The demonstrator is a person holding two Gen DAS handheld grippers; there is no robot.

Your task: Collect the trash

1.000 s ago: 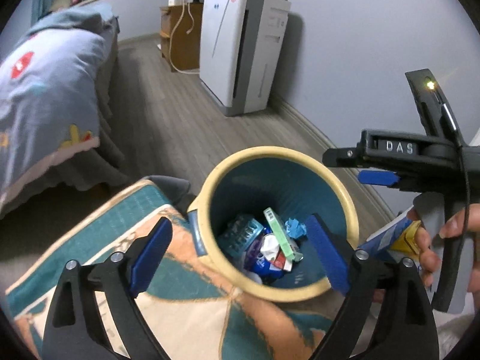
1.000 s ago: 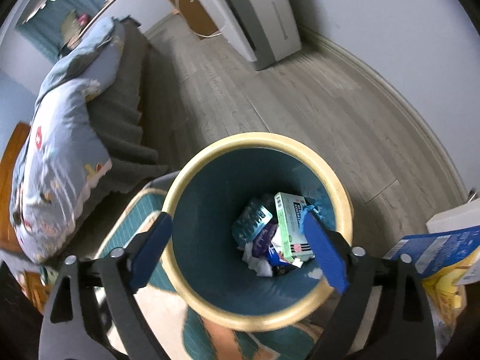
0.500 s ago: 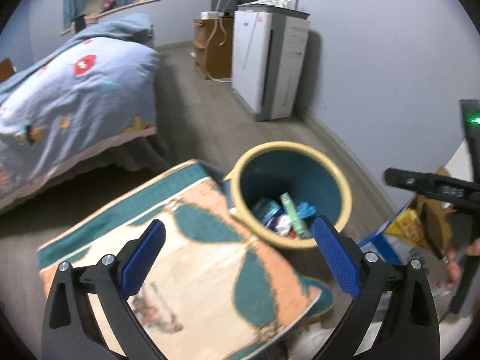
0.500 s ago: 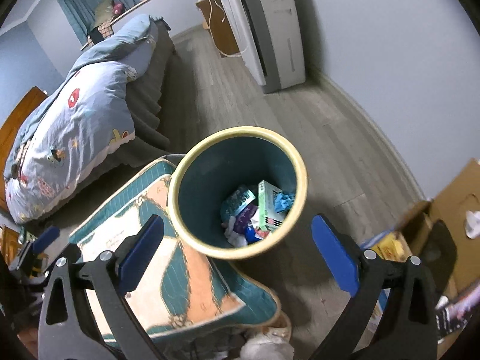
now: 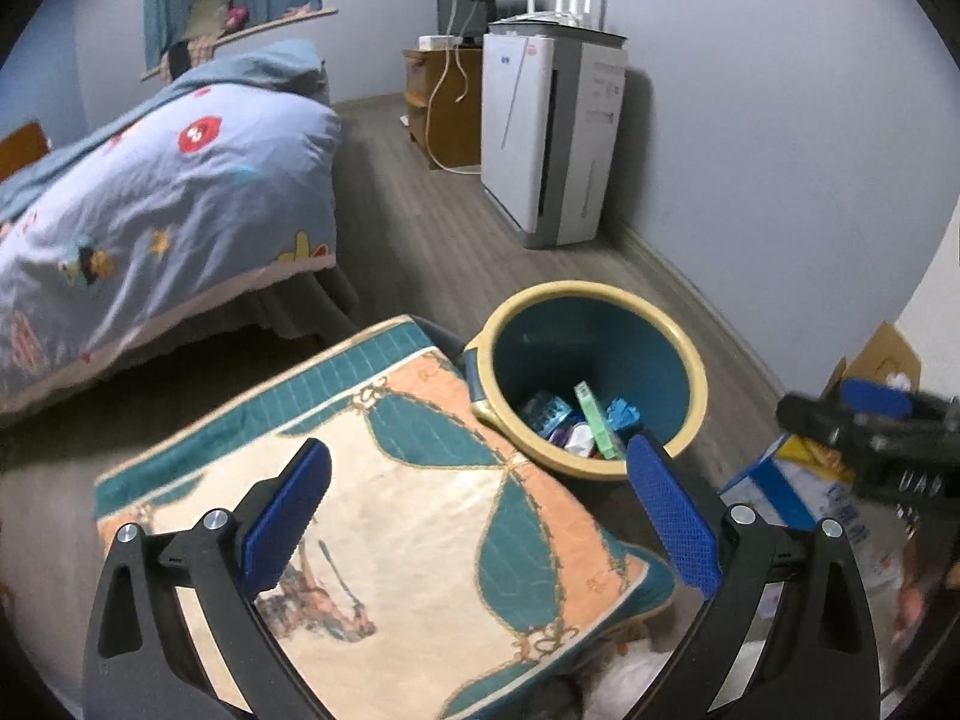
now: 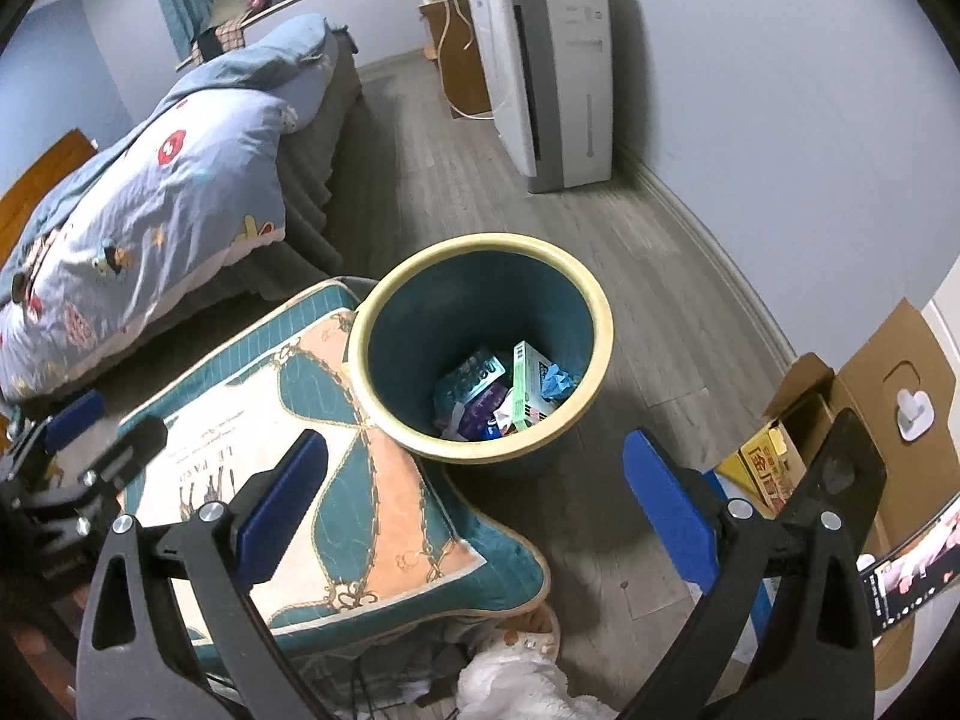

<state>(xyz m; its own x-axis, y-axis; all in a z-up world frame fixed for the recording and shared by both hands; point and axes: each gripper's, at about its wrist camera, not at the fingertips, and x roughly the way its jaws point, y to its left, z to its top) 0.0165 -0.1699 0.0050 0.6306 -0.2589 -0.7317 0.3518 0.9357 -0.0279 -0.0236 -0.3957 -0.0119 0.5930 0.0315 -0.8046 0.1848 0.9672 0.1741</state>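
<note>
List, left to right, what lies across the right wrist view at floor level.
Bed with blue patterned quilt → teal-and-peach printed cushion → cream-rimmed teal waste bin → open brown cardboard box.

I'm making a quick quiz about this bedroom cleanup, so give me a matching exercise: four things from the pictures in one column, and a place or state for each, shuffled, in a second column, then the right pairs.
Column one:
1. trash bin
2. green and white box
3. patterned cushion
4. left gripper

Column two:
A. lying inside the bin with other wrappers
B. open and holding nothing
C. standing on the wood floor, yellow rim, teal inside
D. resting right beside the bin, its edge against the bin's wall

Pairs: 1-C, 2-A, 3-D, 4-B
</note>
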